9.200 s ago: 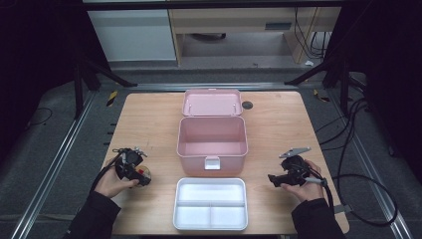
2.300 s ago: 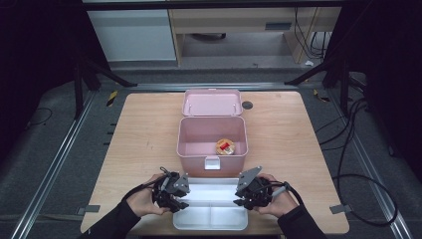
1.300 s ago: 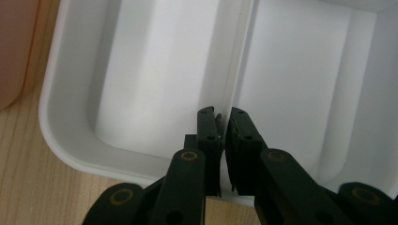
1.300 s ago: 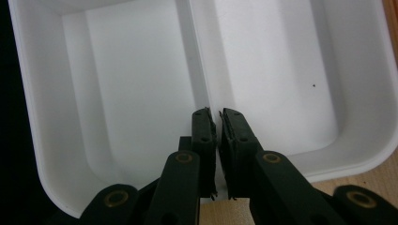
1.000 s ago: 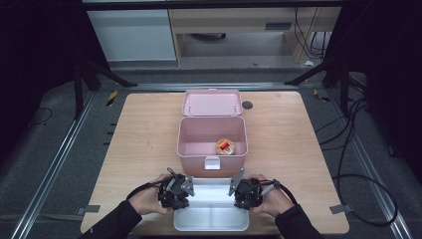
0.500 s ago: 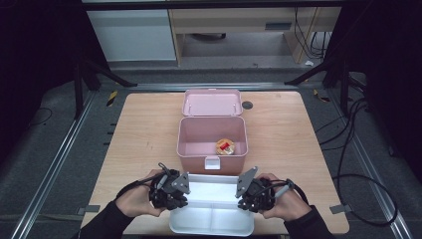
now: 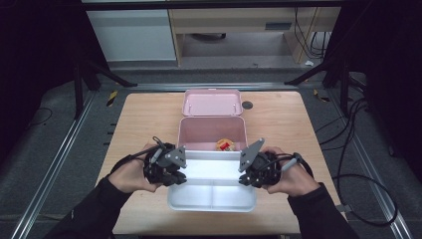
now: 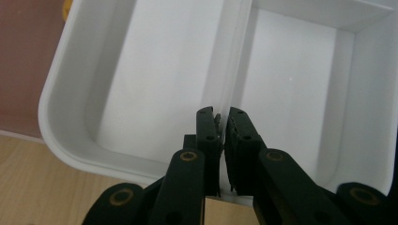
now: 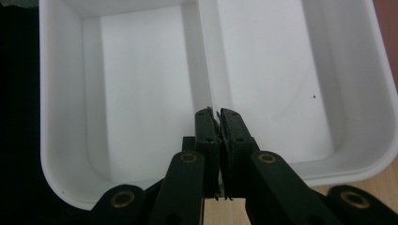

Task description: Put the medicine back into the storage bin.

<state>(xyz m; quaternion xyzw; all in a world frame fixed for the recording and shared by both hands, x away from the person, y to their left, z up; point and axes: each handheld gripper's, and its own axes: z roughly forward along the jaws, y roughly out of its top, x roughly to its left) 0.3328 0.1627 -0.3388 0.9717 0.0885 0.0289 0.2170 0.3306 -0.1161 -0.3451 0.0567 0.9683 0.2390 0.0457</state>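
Sitting at the near middle of the tabletop [image 7: 139,124], the white divided tray [image 7: 211,196] is gripped at both short ends. Its far edge lies over the near rim of the open pink box [image 7: 211,132]; its near edge stays inside the tabletop's front edge. In the high view it looks raised toward the box, though how far off the wood I cannot tell.

The left gripper [image 8: 223,136] has its fingers [image 8: 208,136] pinched nearly together on the tray's end wall, in line with the centre divider. The right gripper [image 9: 217,131] clamps the opposite wall the same way, fingers [image 9: 233,133] narrow.

Bare wood lies open to either side of the hands. Inside the box a small orange-and-red item [image 7: 225,145] rests near the front right corner. The pink lid [image 7: 211,102] lies flat just behind the box, a dark round spot [image 7: 247,105] beside it.
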